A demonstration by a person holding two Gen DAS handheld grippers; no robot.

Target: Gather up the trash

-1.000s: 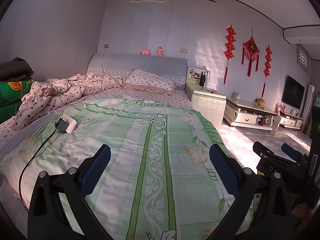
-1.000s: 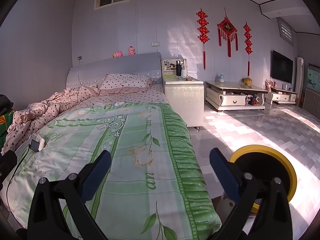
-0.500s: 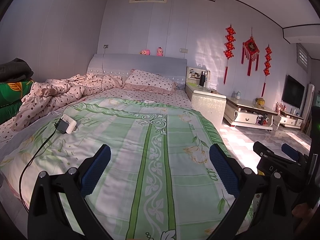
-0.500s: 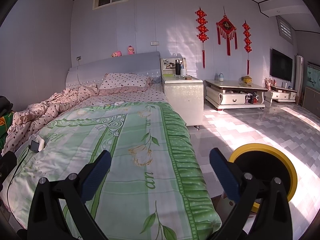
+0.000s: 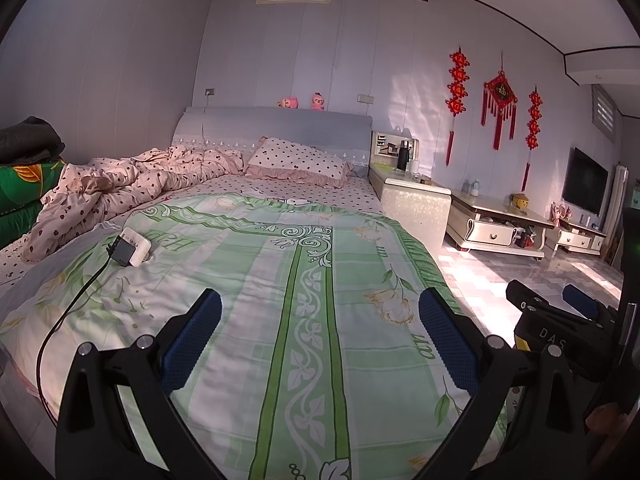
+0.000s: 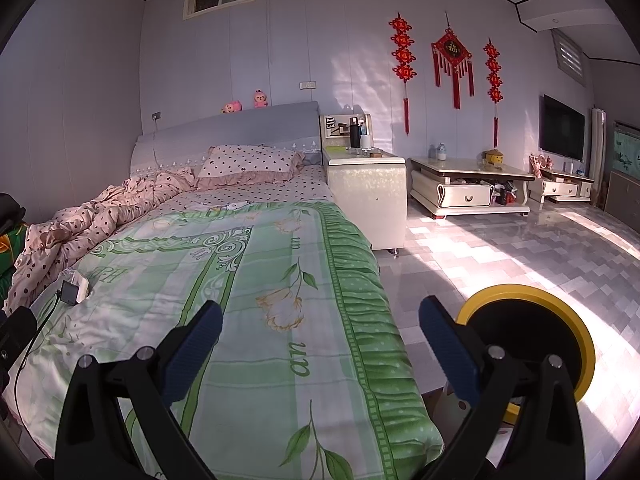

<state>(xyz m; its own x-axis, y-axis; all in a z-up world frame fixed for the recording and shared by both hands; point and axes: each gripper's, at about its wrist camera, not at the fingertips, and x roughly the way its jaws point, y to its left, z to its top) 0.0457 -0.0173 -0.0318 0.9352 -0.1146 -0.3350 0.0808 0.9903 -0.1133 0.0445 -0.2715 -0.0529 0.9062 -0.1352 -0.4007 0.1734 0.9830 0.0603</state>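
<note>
I hold both tongs, left tongs (image 5: 318,334) and right tongs (image 6: 320,334), wide open and empty over the foot edge of the green flowered bed cover (image 5: 288,280), ready to grab. The round yellow-rimmed black bin (image 6: 532,332) waits on the floor beside the bed. I spot no trash.

Readable text

"DAS" is seen on the right gripper (image 5: 560,312), right of the left tool; "an" is printed on the green quilt (image 6: 280,280) ahead.
</note>
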